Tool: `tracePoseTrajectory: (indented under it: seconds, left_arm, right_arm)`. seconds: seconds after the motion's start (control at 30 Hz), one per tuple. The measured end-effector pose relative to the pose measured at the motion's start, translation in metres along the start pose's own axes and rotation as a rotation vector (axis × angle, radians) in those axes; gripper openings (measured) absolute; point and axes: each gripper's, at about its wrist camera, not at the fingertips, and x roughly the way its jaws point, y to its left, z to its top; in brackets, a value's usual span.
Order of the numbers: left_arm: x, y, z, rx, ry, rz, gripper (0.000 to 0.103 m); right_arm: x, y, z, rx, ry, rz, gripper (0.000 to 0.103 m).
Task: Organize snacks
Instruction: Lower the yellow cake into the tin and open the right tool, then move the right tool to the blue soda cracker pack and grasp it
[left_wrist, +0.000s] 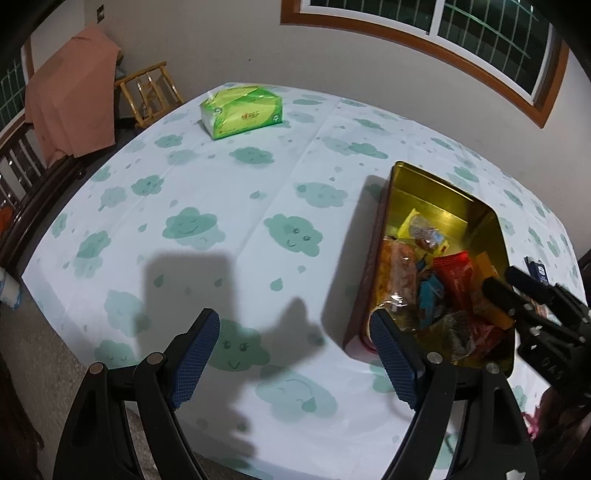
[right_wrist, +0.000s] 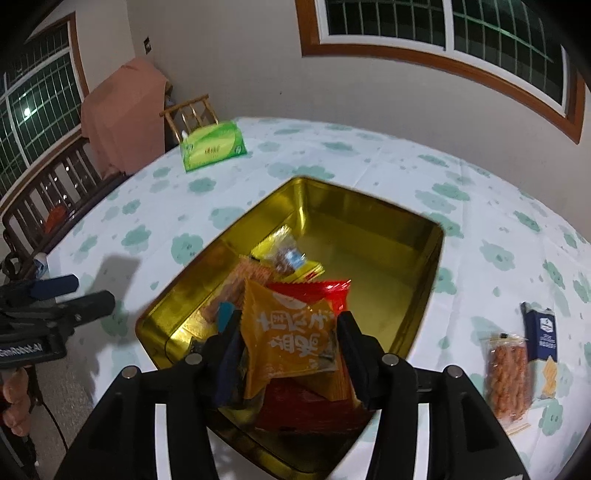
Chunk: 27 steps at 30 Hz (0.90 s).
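Note:
A gold tin box (right_wrist: 388, 240) sits on the cloud-print tablecloth and holds several snack packets. My right gripper (right_wrist: 286, 326) hangs over its near end with an orange snack packet (right_wrist: 291, 339) between the fingers; a red packet (right_wrist: 314, 402) lies under it. The jaws stand fairly wide and I cannot tell whether they pinch the packet. My left gripper (left_wrist: 295, 328) is open and empty, low over the tablecloth just left of the tin (left_wrist: 443, 206). The right gripper (left_wrist: 517, 291) also shows in the left wrist view over the tin. A clear twist-snack packet (right_wrist: 506, 376) and a dark blue packet (right_wrist: 541, 336) lie on the cloth to the right.
A green tissue pack (left_wrist: 242, 110) lies at the far side of the table (left_wrist: 184, 177). A wooden chair (left_wrist: 147, 92), a pink cloth (left_wrist: 74, 99) over furniture and a dark bench (right_wrist: 55, 184) stand beyond the left edge. A wall with windows is behind.

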Motion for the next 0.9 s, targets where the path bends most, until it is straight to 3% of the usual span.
tracePoseTrajectory:
  seconds: [0.23,0.57,0.9]
  left_arm:
    - [-0.004,-0.024,0.004,0.036,-0.006,-0.023,0.081]
    - [-0.007,-0.076,0.006,0.129,-0.004,-0.055,0.081]
    - [-0.008,-0.133,0.005,0.237,0.002,-0.076,0.081]
  right_arm:
    - [-0.035,-0.051,-0.002,0.032,-0.066,-0.102,0.054]
    - [-0.041,-0.178,-0.032,0.146,0.02,-0.355,0.055]
    - [-0.011,-0.224,-0.053,0.217,0.093,-0.372,0.055]
